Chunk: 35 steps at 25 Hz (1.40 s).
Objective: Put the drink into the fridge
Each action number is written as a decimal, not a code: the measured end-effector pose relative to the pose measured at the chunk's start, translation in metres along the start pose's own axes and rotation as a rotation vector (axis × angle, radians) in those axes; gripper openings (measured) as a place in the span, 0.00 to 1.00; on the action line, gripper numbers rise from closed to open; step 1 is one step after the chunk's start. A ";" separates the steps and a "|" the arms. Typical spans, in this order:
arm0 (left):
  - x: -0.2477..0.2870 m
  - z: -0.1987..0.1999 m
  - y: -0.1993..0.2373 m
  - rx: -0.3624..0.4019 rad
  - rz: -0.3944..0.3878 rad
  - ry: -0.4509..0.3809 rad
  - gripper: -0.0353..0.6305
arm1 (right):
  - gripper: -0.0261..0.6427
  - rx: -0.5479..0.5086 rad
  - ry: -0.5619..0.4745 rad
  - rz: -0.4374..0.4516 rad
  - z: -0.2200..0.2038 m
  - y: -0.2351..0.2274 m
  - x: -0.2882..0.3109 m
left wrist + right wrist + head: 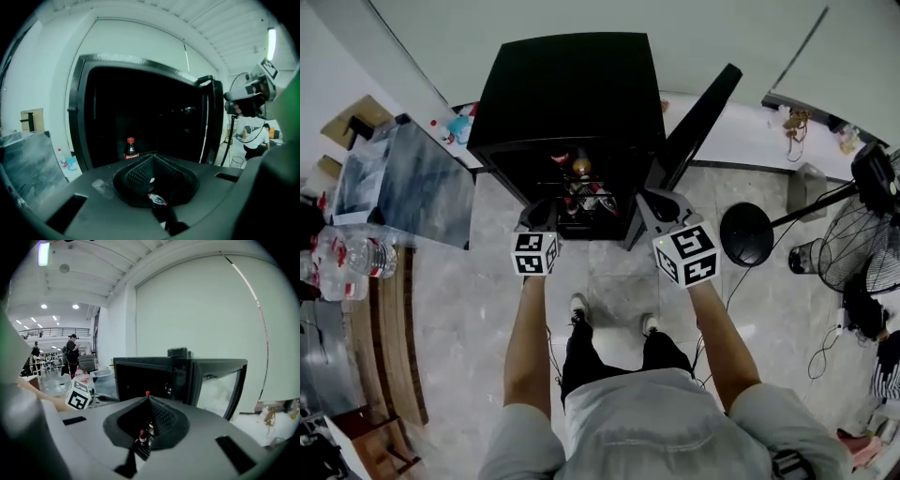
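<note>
The black fridge (567, 89) stands open, its door (698, 117) swung out to the right. Several drink bottles (584, 192) sit on its shelves. In the left gripper view a dark cola bottle (131, 149) with a red cap stands upright at the fridge's front left. My left gripper (538, 214) and right gripper (659, 202) hover side by side just in front of the opening, both shut with nothing between the jaws. In the right gripper view a red cap (147, 393) peeks over the joined jaw tips of that gripper (148, 398). The left gripper (152, 155) points into the dark interior.
A wooden table (380, 328) at the left carries clear water bottles (356, 258). A grey panel (408, 183) leans beside the fridge. To the right are a round black stand base (747, 234), a floor fan (862, 253) and cables. The person's feet (578, 307) stand close to the fridge.
</note>
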State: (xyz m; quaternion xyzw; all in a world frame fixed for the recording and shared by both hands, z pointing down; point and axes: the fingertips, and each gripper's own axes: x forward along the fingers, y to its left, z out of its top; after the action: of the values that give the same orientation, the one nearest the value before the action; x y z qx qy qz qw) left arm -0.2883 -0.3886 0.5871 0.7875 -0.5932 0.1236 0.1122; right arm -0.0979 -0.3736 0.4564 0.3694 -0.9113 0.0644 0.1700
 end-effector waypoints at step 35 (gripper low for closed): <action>-0.260 0.198 -0.188 0.200 0.232 -0.261 0.07 | 0.04 -0.253 -0.192 0.214 0.086 0.026 -0.166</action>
State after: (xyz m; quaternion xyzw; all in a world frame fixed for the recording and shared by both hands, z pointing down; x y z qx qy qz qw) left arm -0.1647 -0.1662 0.3092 0.7305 -0.6742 0.0910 -0.0595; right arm -0.0279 -0.2678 0.3167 0.2503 -0.9583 -0.0687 0.1195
